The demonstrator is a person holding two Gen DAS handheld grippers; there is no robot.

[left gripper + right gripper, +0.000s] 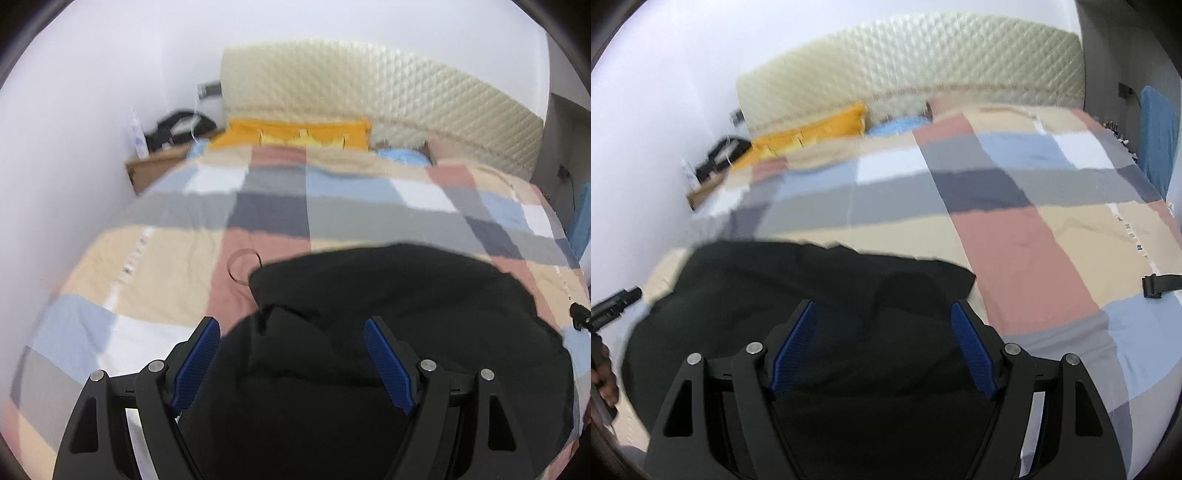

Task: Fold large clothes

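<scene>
A large black garment (388, 314) lies in a folded heap on the checked bedspread (155, 273) at the near end of the bed. It also shows in the right wrist view (798, 288). My left gripper (291, 325) is open, its blue pads spread wide above the garment's left part, holding nothing. My right gripper (882, 310) is open too, spread over the garment's right part near its right edge. The left gripper's tip (617, 301) shows at the left edge of the right wrist view. Both views are blurred.
A quilted cream headboard (388, 92) stands at the far end with a yellow pillow (299, 129) and a blue item (402, 157) below it. A wooden bedside table (155, 166) carries dark things at far left. A black strap (1160, 284) lies on the bedspread at right.
</scene>
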